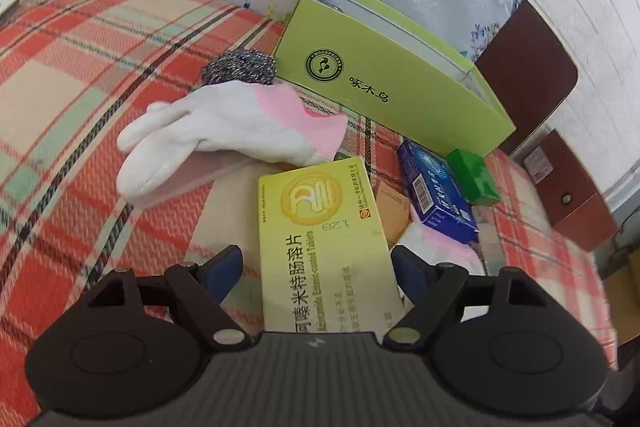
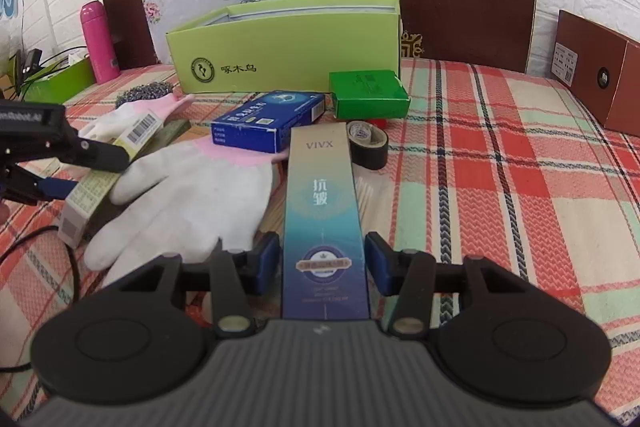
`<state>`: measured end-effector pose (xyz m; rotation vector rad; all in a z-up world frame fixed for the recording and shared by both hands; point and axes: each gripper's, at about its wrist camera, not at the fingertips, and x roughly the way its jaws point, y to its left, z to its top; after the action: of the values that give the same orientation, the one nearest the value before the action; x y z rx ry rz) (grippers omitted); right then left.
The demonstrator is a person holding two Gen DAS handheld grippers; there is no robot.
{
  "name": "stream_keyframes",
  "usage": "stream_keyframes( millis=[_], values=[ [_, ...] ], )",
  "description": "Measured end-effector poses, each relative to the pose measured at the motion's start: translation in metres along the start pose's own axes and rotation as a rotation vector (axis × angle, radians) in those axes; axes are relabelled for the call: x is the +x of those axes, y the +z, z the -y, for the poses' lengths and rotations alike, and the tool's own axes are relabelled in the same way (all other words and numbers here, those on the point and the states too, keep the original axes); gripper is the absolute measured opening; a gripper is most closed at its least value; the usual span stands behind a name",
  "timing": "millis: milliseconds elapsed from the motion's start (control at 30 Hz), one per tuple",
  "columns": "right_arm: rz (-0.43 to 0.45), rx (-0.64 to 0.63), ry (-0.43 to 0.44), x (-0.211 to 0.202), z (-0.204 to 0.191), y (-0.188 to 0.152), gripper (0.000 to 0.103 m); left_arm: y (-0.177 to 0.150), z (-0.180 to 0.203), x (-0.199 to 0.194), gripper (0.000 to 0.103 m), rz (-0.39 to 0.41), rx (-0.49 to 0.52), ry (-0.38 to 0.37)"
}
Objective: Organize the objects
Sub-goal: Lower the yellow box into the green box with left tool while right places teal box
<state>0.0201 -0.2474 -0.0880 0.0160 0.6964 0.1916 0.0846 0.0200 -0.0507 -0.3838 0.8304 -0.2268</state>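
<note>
Plaid cloth: red, cream and mint checks cover the tabletop (image 2: 500, 155) under everything
Left gripper (image 1: 318, 269): its fingers stand spread on either side of the yellow medicine box (image 1: 324, 227), a gap showing on the left side; whether the right one touches the box I cannot tell
Yellow medicine box: lies lengthwise between the left fingers, its far end close to the pink cuff of the upper glove (image 1: 224, 135)
Right gripper (image 2: 322, 263): its fingers flank the long VIVX box (image 2: 322, 203) close on both sides; whether they pinch it I cannot tell
VIVX box: runs straight away from the right camera, far end beside the black tape roll (image 2: 368, 145)
Lower glove (image 2: 188, 203): white, flat on the cloth, just left of the VIVX box
Blue box (image 2: 268, 125): beyond the lower glove, in front of the lime-green open box (image 2: 284, 55)
Small green box (image 2: 370, 95): right of the blue box, near the lime-green box's corner
Steel scourer (image 1: 240, 67): touching the upper glove's far edge
Pink bottle (image 2: 98, 41): upright at the far left
</note>
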Motion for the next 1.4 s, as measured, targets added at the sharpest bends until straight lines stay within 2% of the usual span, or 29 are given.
stream_keyframes(
  millis=[100, 133, 167, 200, 233, 267, 433, 633, 833, 933, 1133, 1300, 1400],
  values=[
    [0.005, 0.001, -0.002, 0.003, -0.001, 0.003, 0.048, 0.0, 0.007, 0.01, 0.084, 0.029, 0.096, 0.037],
    [0.008, 0.003, -0.002, 0.004, -0.001, 0.003, 0.048, -0.001, 0.008, 0.011, 0.08, 0.039, 0.114, 0.041],
    [0.011, 0.007, -0.001, 0.005, -0.001, 0.004, 0.049, -0.001, 0.008, 0.008, 0.075, 0.04, 0.108, 0.027],
    [0.012, 0.011, -0.001, 0.005, 0.0, 0.003, 0.048, 0.0, 0.008, 0.007, 0.074, 0.028, 0.1, 0.016],
    [0.015, 0.015, 0.0, 0.005, 0.001, 0.002, 0.042, 0.0, 0.008, 0.004, 0.073, 0.02, 0.108, 0.01],
    [0.021, 0.02, 0.0, 0.003, 0.001, 0.001, 0.04, -0.001, 0.009, 0.0, 0.073, 0.023, 0.127, 0.006],
    [0.035, 0.04, 0.019, -0.011, 0.005, 0.004, 0.038, 0.004, 0.019, -0.023, 0.072, 0.051, 0.193, -0.029],
    [0.129, 0.057, 0.037, -0.034, 0.01, 0.025, 0.038, 0.028, 0.035, -0.044, 0.07, 0.123, 0.247, -0.083],
    [0.229, 0.055, 0.072, -0.037, 0.012, 0.063, 0.038, 0.067, 0.052, -0.048, 0.07, 0.18, 0.273, -0.128],
    [0.264, 0.03, 0.091, -0.026, 0.008, 0.086, 0.038, 0.088, 0.06, -0.045, 0.07, 0.214, 0.277, -0.131],
    [0.316, -0.052, 0.11, 0.009, -0.008, 0.136, 0.038, 0.142, 0.073, -0.025, 0.07, 0.243, 0.202, -0.145],
    [0.333, -0.112, 0.082, 0.051, -0.011, 0.176, 0.038, 0.181, 0.084, 0.01, 0.07, 0.254, 0.162, -0.113],
    [0.334, -0.144, 0.085, 0.076, -0.007, 0.194, 0.038, 0.198, 0.084, 0.036, 0.07, 0.227, 0.155, -0.096]
  ],
)
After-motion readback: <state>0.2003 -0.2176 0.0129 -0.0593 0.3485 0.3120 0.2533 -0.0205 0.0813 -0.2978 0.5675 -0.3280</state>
